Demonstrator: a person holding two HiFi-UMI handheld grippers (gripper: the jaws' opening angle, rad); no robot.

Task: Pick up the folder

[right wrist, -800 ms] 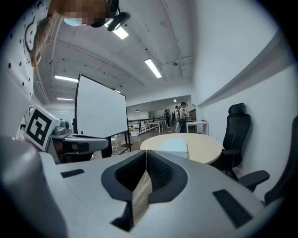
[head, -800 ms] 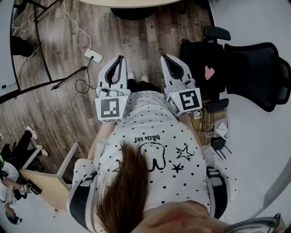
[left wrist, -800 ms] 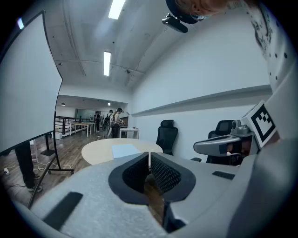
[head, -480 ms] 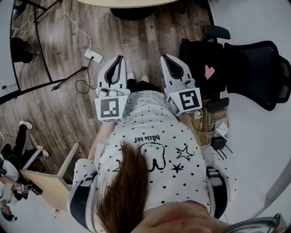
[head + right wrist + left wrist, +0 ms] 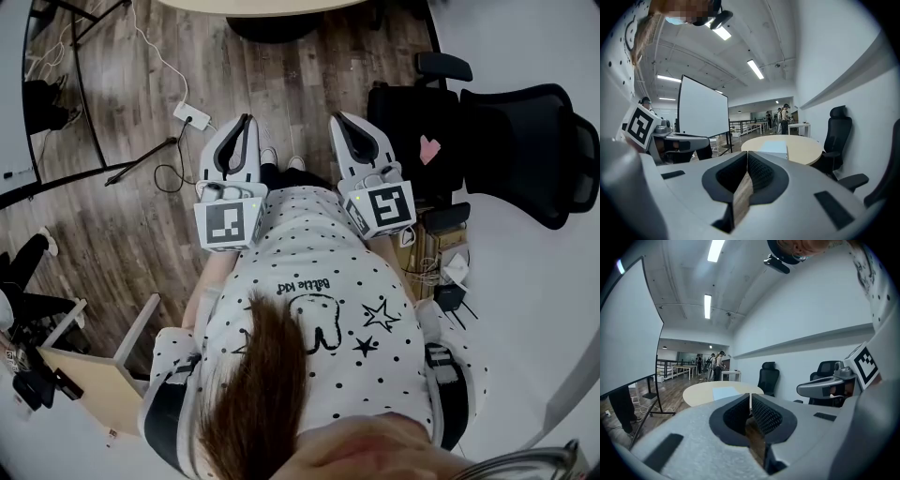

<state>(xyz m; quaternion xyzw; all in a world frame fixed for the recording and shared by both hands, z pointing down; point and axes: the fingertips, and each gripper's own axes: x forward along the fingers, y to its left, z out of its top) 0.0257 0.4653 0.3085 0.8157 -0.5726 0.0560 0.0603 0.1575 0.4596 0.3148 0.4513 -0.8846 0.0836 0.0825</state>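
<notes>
Your left gripper [image 5: 246,122] and right gripper [image 5: 340,122] haven't moved, both closed on nothing, so the pale blue folder [image 5: 774,149] well ahead stays untouched.

I've got my left gripper [image 5: 246,122] and right gripper [image 5: 337,122] side by side out in front of me. Straight ahead is the table [image 5: 696,398], with the folder [image 5: 723,392] lying on it. A chair [image 5: 511,141] sits to my right and a screen [image 5: 703,112] stands off to the left. A power strip [image 5: 192,115] lies on the floor [image 5: 122,234], just left of the left gripper.
</notes>
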